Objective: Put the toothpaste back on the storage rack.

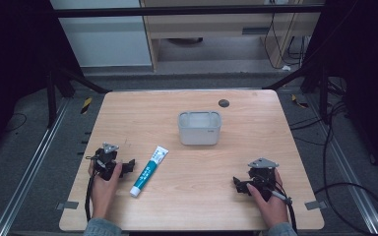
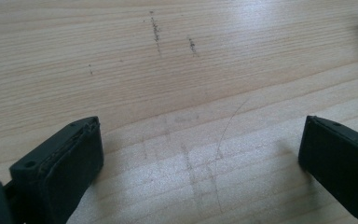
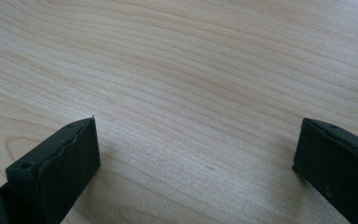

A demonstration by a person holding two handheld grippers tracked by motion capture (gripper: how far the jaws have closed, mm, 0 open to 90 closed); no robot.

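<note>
Jaws of both the left gripper (image 1: 127, 163) and right gripper (image 1: 238, 184) gape over bare table (image 1: 187, 196); high view adds toothpaste tube (image 1: 149, 170).

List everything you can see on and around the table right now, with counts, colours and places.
toothpaste tube: one, white and teal, lying on the table just right of the left gripper
bin: one, grey, open-topped, centre of the table toward the far side
round dark spot: one, near the far edge
table: one, light wood
left gripper: one, black, jaws open, near left edge
right gripper: one, black, jaws open, near right
hands: two, holding the grippers
</note>
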